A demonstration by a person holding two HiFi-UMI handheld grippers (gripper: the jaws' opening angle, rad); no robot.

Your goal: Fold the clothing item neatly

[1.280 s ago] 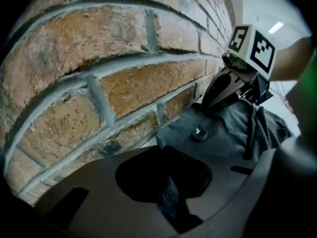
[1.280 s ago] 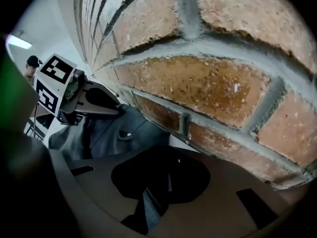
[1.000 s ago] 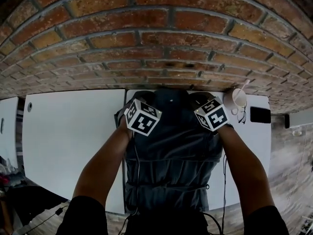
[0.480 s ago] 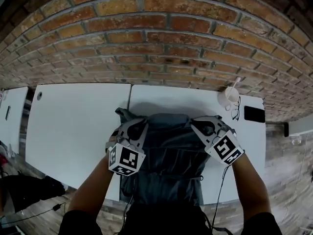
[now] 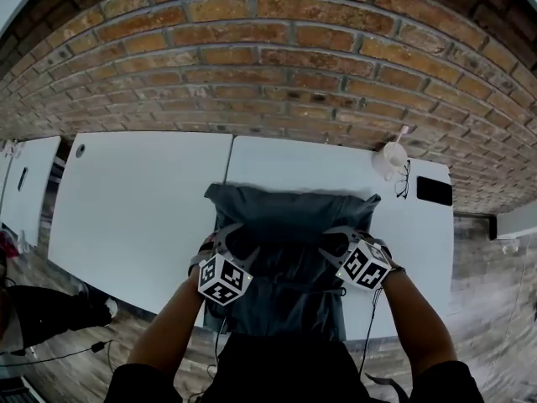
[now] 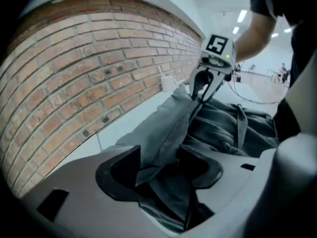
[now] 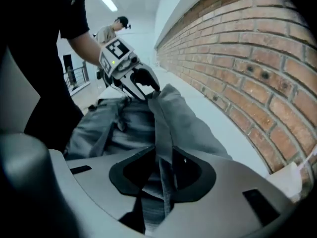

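A dark grey garment (image 5: 289, 221) lies on the white table (image 5: 143, 200), doubled over, with a straight fold at its far side. My left gripper (image 5: 233, 235) rests at the folded layer's left edge and my right gripper (image 5: 334, 240) at its right edge. In the left gripper view the left gripper (image 6: 159, 155) has just been opening; its jaws stand wide with slack cloth (image 6: 168, 128) between them. In the right gripper view the right gripper (image 7: 163, 155) has just been opening too. Its gap is narrow, with a thin cloth edge (image 7: 161, 128) standing in it.
A brick wall (image 5: 277, 65) runs along the table's far side. At the far right stand a cup with a straw (image 5: 390, 158), glasses (image 5: 404, 183) and a black phone (image 5: 434, 191). The garment hangs over the near table edge. A person (image 7: 111, 31) stands far off.
Both grippers have drawn back from the wall side toward me, carrying the garment's far end over onto itself. Their jaws, shut on the cloth before, now stand apart.
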